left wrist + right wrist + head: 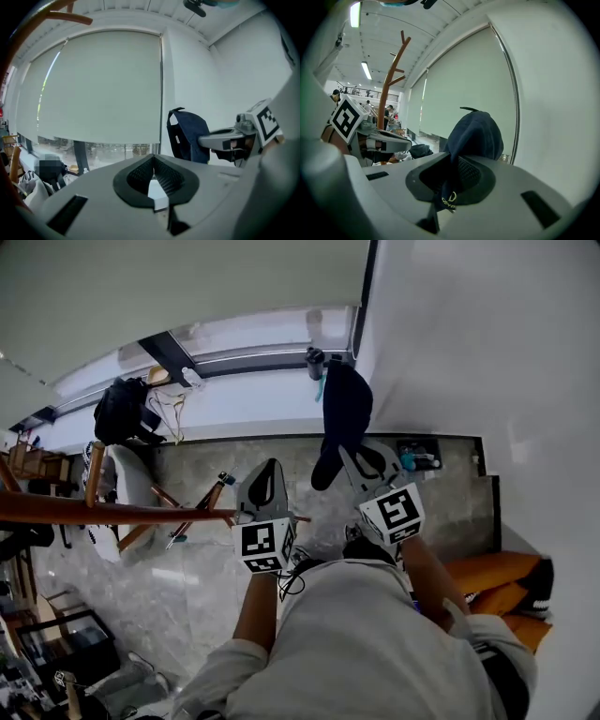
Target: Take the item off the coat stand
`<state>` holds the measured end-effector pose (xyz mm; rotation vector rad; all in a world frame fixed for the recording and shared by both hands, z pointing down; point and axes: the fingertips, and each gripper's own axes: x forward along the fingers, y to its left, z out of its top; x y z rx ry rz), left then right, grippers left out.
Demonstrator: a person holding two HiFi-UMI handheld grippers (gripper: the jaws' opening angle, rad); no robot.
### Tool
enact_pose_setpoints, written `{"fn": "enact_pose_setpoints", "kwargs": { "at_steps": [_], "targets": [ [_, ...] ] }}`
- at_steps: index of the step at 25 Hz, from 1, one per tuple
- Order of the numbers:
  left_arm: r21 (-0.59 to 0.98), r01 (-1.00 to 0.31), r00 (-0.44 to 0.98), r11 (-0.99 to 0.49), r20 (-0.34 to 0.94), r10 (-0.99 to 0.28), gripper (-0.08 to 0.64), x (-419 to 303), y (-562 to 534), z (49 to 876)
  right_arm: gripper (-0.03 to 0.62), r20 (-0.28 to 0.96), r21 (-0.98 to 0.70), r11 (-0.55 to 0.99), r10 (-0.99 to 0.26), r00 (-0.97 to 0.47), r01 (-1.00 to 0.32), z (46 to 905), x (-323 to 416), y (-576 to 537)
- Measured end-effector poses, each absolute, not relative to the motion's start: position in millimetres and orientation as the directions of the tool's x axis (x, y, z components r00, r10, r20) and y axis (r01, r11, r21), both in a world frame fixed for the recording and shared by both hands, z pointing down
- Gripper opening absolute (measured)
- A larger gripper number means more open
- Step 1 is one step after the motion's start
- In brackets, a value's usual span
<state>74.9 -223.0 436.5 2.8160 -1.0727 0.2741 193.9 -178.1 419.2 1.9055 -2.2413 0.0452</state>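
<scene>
The right gripper [451,164] is pinching the navy cap [477,136] by its edge, carrying it dangling well right of the coat stand [388,93]. The left gripper [153,171], jaws together and empty, is hovering alongside, likely unneeded.

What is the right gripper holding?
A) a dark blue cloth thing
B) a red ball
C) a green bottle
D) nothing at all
A: in the right gripper view, the right gripper has its jaws closed on the dark blue cloth thing, with a fold of it pinched between them.
</scene>
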Motion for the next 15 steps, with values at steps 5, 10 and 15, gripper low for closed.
{"fn": "enact_pose_setpoints", "kwargs": {
  "at_steps": [5, 10, 15],
  "targets": [
    [0.024, -0.607, 0.781, -0.794, 0.199, -0.592, 0.011, 108.7, -203.0, 426.6, 0.026, 0.168, 0.111, 0.096, -0.983, -0.077, -0.989, 412.9, 225.4, -149.4],
    [0.042, -0.525, 0.844, -0.85, 0.155, -0.514, 0.011, 145.0, -185.2, 405.0, 0.026, 0.15, 0.133, 0.017, -0.989, 0.004, -0.991, 402.4, 252.0, -131.0],
    [0.025, -0.485, 0.869, -0.874, 0.128, -0.479, 0.011, 167.8, -176.2, 389.5, 0.026, 0.117, 0.166, -0.026, -0.992, 0.046, -0.986, 385.7, 270.1, -113.0]
  ]
}}
